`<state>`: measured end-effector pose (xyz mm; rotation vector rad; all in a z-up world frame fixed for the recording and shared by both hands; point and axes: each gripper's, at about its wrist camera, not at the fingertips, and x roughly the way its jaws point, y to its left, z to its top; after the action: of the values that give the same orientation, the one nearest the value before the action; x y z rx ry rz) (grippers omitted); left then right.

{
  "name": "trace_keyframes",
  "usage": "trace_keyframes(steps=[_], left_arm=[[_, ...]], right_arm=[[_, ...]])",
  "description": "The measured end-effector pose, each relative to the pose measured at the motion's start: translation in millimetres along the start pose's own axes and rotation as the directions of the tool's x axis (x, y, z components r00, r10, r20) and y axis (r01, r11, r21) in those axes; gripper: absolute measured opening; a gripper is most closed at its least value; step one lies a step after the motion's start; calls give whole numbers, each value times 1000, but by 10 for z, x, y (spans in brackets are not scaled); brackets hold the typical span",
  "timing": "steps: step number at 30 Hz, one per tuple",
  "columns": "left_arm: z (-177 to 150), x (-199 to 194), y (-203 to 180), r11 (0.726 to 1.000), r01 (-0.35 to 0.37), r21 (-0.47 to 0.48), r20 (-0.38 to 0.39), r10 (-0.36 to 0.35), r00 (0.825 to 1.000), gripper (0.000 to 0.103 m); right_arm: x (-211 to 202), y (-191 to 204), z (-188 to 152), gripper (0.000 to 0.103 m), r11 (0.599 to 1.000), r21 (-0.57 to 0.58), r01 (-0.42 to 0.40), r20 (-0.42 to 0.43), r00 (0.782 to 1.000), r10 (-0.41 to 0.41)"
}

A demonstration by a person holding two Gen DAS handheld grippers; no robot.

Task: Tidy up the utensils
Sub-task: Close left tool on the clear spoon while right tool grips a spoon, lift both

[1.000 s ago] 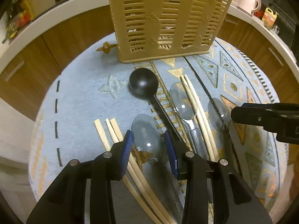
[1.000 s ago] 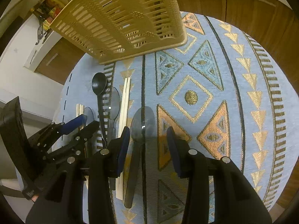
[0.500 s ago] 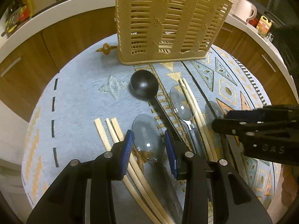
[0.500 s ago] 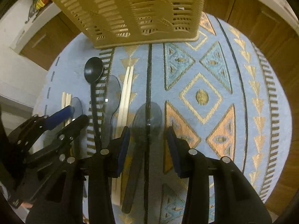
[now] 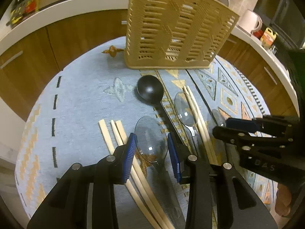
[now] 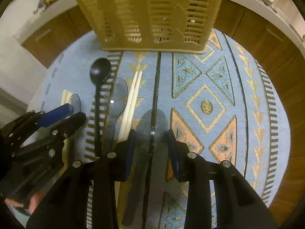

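Observation:
On the patterned blue cloth [image 5: 80,103] lie three shiny spoons, a black ladle [image 5: 150,91] and two sets of pale chopsticks [image 5: 114,133]. My left gripper [image 5: 151,158] straddles the leftmost spoon [image 5: 150,139], its blue pads close beside the bowl's edges; the spoon lies flat. My right gripper [image 6: 152,152] straddles the rightmost spoon [image 6: 152,126], which is still flat on the cloth, and its jaws are closing on the bowl. The middle spoon [image 6: 119,99] and a chopstick pair [image 6: 133,95] lie between the two. The beige slotted holder [image 5: 175,30] stands upright behind them.
Wooden cabinet fronts [image 5: 80,28] under a white counter curve around the far side. A white kettle [image 5: 249,21] and bottles stand on the counter at the right. A hand [image 6: 32,202] holds the left gripper [image 6: 63,114]. The cloth's right half [image 6: 228,105] carries only its pattern.
My right gripper has moved in over the rightmost spoon and its jaws have narrowed around the bowl. The left gripper has stayed over its spoon, tilting slightly. No utensil has shifted.

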<state>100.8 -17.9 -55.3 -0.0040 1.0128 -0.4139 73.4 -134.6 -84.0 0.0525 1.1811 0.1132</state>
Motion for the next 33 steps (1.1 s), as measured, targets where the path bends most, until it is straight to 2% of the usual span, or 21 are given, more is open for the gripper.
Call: trace_keyframes(steps=[4,7,10,13,19,21,27,31,33], left_arm=[[6,-153,17,1000,16,-22,54,-15,998,32],[8,-305,-37,1000,22,-13,103,-21,994,32],[-13,-505,-135,1000,15,14,168,-17,986,31],[-46,-686,-237,999,7,36,235,-15,972,31],[-58,-992,-378,998,22,58,339,-40,940,31],[-37,-1076,-399,998,22,60,361,-43,932,31],[128,-1342,-399,998,21,55,436,-42,899,31],[384,-1504,-393,999,6,54,487,-31,873,31],[513,-1573,-391,999,-1,53,509,-26,860,31]], right_arm=[[-220,-185,-139,30,998,7,-68,83,994,67],[-418,-238,-276,30,995,-23,-101,166,981,104],[-650,-242,-443,30,990,-76,-118,266,955,134],[-847,-245,-606,30,979,-115,-170,345,917,199],[-1049,-314,-685,30,957,-114,-268,434,853,290],[-1103,-310,-626,30,952,-111,-284,458,836,302],[-1444,-385,-402,27,937,-114,-329,559,759,334],[-1642,-392,-152,25,937,-128,-326,604,724,334],[-1730,-403,-6,19,937,-129,-325,622,709,332]])
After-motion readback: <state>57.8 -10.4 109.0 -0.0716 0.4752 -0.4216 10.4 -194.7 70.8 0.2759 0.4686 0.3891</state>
